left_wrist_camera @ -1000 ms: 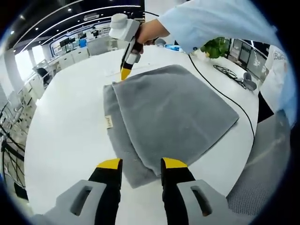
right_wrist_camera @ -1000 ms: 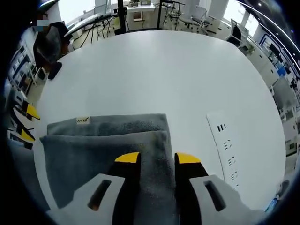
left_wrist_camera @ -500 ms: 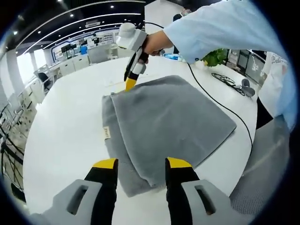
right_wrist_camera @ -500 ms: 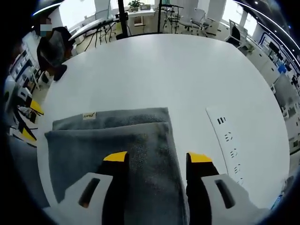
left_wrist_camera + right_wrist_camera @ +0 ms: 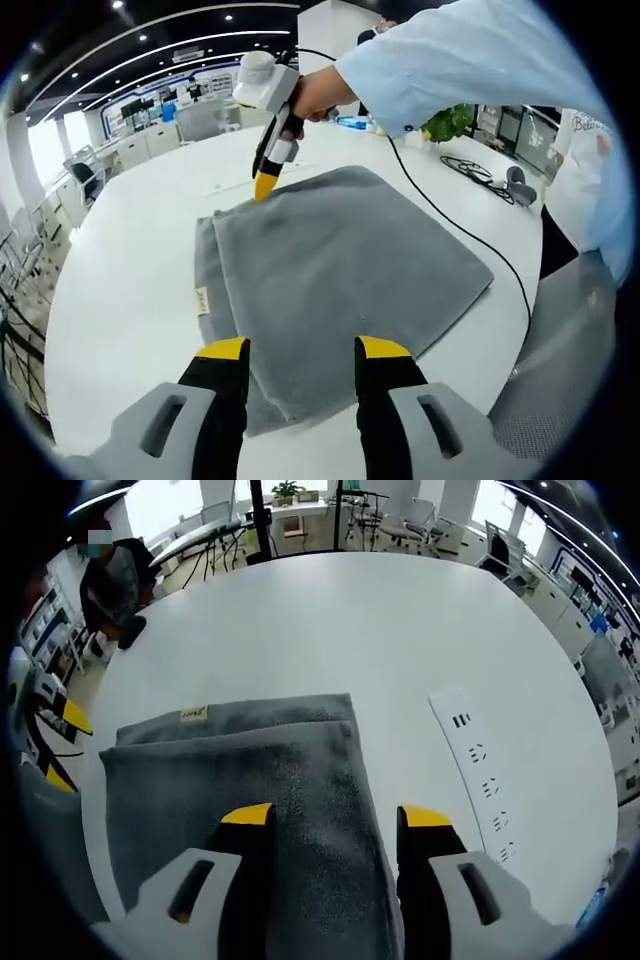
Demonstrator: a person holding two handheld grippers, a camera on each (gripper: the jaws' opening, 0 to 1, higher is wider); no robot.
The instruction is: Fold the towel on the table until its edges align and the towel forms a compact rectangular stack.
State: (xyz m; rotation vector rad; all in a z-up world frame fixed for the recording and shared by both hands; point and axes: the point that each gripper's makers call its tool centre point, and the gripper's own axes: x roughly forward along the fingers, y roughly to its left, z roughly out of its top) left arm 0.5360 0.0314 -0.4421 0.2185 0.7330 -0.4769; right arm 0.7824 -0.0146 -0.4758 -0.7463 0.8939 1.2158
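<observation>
**Grey towel folded once on the white worktop, both claws released**

I see the grey towel point(image 5: 340, 260) lying flat on the round white worktop point(image 5: 120, 270), folded over on itself: the upper layer sits a little short of the lower one, so a strip of the lower layer shows along one side. A small pale label point(image 5: 203, 300) sits on that exposed strip. The cloth looks thick and nubbly, with only slight waviness at its edges, and the two layers do not line up at the near corner.

My left claw point(image 5: 300, 348) is spread, its yellow-tipped jaws standing to either side of the towel's near corner and gripping nothing. From the left gripper view I also see the right claw point(image 5: 264, 184) held by a hand point(image 5: 318, 92) in a light blue sleeve, its yellow tips at the towel's far corner; beyond it a black cable point(image 5: 450, 215) runs across the worktop past a green plant point(image 5: 452, 122).

In the right gripper view my right claw point(image 5: 336, 817) is released too, jaws apart over the towel's point(image 5: 240, 800) edge, with the cloth running between them. This view shows the label point(image 5: 194, 715) on the far strip, a white power strip point(image 5: 478, 775) set into the worktop just beside the towel, and a person point(image 5: 110, 585) well off beyond the worktop's far rim.
</observation>
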